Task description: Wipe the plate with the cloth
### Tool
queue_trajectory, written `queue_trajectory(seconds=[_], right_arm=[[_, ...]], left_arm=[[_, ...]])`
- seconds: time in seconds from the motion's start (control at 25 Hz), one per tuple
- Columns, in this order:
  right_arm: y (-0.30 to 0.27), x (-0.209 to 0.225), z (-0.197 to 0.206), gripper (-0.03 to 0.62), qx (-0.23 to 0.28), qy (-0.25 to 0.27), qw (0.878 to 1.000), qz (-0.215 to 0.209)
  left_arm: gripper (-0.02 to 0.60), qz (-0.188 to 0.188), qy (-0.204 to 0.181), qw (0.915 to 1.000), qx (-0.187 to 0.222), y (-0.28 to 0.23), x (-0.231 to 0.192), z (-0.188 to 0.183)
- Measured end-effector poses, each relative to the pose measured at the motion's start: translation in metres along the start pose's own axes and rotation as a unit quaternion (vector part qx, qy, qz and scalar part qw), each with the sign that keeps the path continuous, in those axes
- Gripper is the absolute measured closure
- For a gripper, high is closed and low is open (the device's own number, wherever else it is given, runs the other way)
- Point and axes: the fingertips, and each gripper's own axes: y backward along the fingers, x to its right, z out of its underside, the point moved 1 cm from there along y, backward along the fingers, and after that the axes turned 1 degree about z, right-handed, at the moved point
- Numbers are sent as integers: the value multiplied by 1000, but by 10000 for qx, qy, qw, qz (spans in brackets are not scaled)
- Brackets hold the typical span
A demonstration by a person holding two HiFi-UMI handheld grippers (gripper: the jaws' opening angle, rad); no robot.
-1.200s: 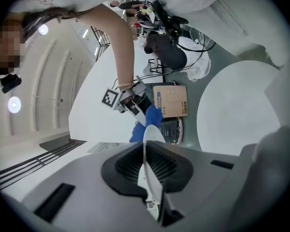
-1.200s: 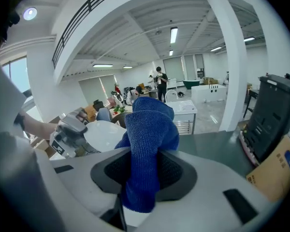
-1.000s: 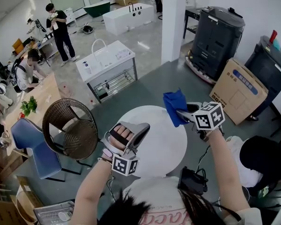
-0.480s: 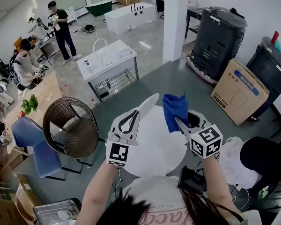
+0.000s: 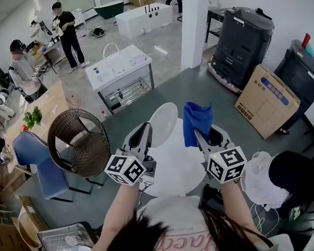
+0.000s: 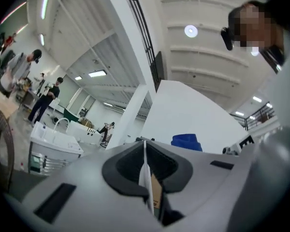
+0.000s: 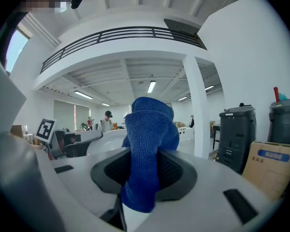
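In the head view my left gripper [image 5: 146, 131] is shut on the rim of a white plate [image 5: 163, 123]. The plate stands upright above the round white table [image 5: 172, 166]. Just right of it, my right gripper [image 5: 199, 137] is shut on a blue cloth [image 5: 197, 122], which stands bunched up beside the plate's face with a small gap. The left gripper view shows the plate [image 6: 198, 120] running out from my left gripper [image 6: 146, 163], with the cloth [image 6: 186, 141] beyond. In the right gripper view the cloth [image 7: 147, 144] fills my right gripper [image 7: 140, 170], and the plate [image 7: 108, 141] shows at the left.
A wicker chair [image 5: 76, 140] and a blue chair [image 5: 34, 158] stand left of the table. A cardboard box [image 5: 269, 101] and black bins [image 5: 243, 41] are at the right. A white sink cabinet [image 5: 120, 75] stands behind, and people [image 5: 68, 30] work at the far left.
My left gripper has rolled over, turning the plate from lying flat to standing upright. Both grippers have risen, and the cloth has come closer to the plate.
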Motion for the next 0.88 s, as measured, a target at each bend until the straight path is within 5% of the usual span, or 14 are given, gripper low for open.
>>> queue_trajectory(seconds=[0.4,0.88], right_arm=[[-6,-15,9,462,-114,-15,9999,13],[-9,-12,10,462,-41,-13,9998,173]], left_arm=[[560,-109,937,9955,41,4,-16,6],[560,-165,1043,9944,25,2,-16,10]])
